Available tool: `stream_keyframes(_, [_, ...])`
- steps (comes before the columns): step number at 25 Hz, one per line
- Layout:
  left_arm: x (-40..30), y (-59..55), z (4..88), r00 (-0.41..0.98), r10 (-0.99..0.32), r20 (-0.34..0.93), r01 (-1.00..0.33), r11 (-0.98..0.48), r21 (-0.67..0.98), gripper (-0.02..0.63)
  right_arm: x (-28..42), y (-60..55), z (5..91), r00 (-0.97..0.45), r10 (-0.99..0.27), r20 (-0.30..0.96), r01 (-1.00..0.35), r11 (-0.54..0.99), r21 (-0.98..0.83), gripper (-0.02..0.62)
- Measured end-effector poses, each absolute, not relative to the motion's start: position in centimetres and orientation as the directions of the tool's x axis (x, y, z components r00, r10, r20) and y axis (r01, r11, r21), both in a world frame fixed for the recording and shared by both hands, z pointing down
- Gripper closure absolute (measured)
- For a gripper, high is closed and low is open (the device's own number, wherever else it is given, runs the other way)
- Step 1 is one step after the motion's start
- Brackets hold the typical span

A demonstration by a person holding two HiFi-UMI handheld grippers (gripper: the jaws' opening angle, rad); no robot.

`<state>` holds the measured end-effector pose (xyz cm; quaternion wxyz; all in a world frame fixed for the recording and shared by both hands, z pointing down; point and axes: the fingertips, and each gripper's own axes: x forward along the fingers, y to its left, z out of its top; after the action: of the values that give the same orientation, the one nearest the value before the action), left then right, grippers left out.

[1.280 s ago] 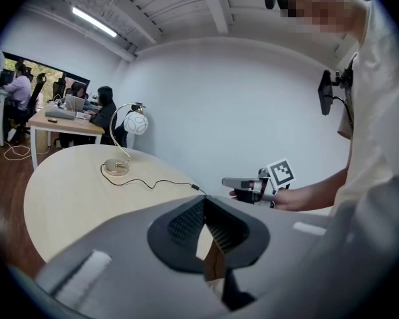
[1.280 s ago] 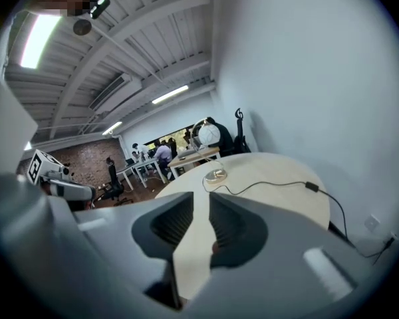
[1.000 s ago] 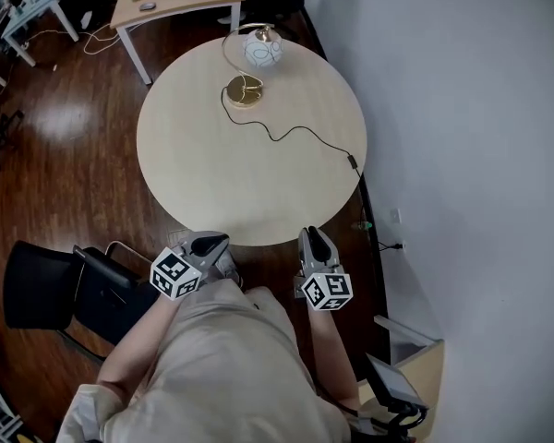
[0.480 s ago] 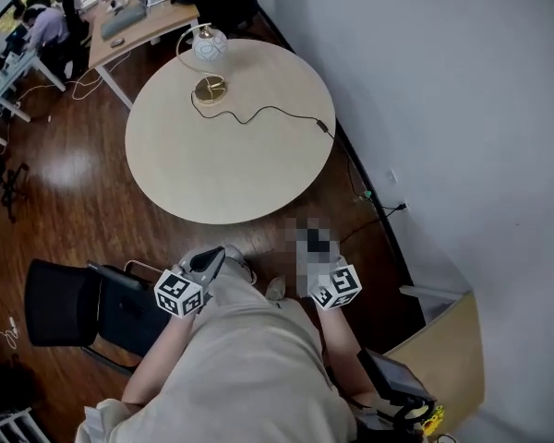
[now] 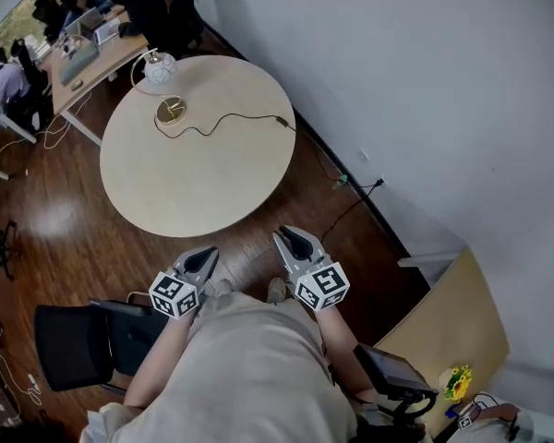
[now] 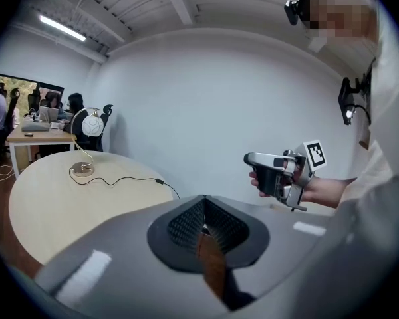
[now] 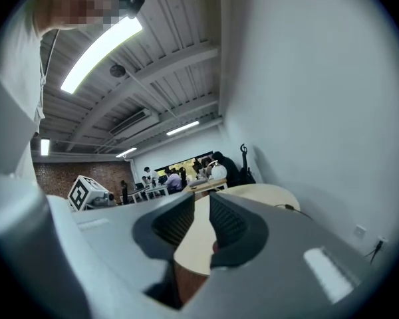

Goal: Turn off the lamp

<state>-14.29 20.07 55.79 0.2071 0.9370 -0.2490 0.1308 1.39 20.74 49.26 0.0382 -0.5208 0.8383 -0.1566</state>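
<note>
Approach step; I'm not yet at the lamp [image 5: 160, 67]. It stands at the far edge of the round worktop [image 5: 203, 178], well apart from both tools. It has a white patterned globe on a thin brass arc and a flat brass disc base. A black cord [image 5: 223, 118] snakes over the pale matte wood to a small dark block [image 5: 281, 121], the switch by my guess. Left tool [image 5: 210, 251] is clenched, empty. Right tool [image 5: 280, 236] is half apart; its jaws have just been closing, nothing between them. Next I must reach across the worktop and press that block, or hunt for a switch at the base.
</note>
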Motion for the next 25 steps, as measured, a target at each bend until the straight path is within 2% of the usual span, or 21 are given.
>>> stream_keyframes(4, [-15.5, 18.8, 54.3, 0.861, -0.391, 0.326, -0.487, -0.820, 0.302, 0.606, -1.0, 21.1, 48.6, -0.443, -0.892, 0.093, -0.854, 0.388, -0.347, 0.531])
stream_keyframes(14, [-23.9, 18.0, 56.5, 0.876, -0.367, 0.314, -0.467, -0.810, 0.356, 0.606, -10.3, 19.0, 50.7, -0.445, -0.871, 0.208, -0.880, 0.383, -0.280, 0.532])
stream_keyframes(25, [-30.9, 17.5, 57.3, 0.883, -0.365, 0.294, -0.460, -0.800, 0.386, 0.606, -16.7, 16.5, 52.5, -0.406, -0.868, 0.286, -0.905, 0.338, -0.259, 0.532])
